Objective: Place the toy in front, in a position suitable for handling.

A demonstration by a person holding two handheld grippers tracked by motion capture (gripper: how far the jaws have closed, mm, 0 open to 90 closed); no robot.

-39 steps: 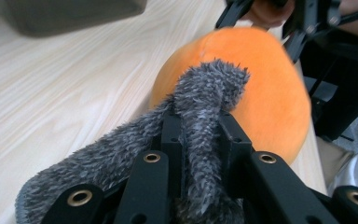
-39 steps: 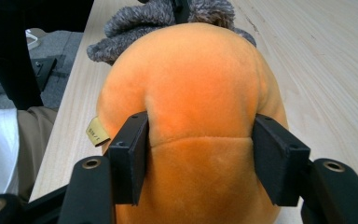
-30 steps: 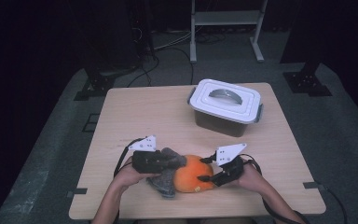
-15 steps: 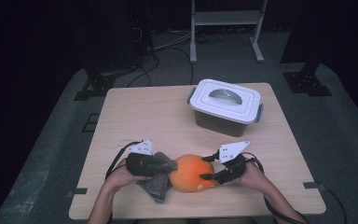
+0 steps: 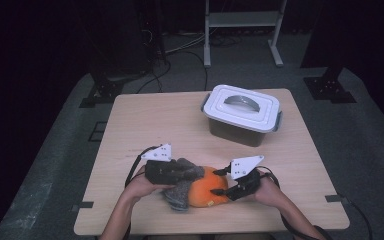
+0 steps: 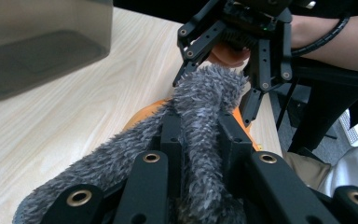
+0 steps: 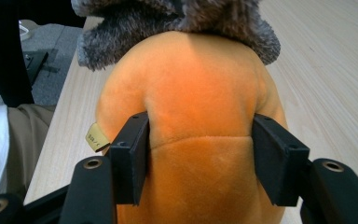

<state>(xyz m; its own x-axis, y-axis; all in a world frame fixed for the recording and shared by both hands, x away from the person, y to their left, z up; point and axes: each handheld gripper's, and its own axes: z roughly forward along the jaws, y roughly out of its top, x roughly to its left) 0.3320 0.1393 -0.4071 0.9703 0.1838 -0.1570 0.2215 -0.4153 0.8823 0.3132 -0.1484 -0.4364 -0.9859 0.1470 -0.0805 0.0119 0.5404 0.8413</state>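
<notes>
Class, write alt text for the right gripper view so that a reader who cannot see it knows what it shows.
Two black jaws press into the sides of an orange plush toy, denting it. Grey fur lies across the toy's far end, a small tag sticks out beside one jaw, and the wooden table lies underneath.

Dark room, grey carpet floor [image 5: 60, 165], white metal rack [image 5: 242, 20], floor cables [image 5: 180, 50]

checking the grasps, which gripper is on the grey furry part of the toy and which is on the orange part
The left gripper pinches the grey furry part. The right gripper clamps the smooth orange body from both sides.
</notes>
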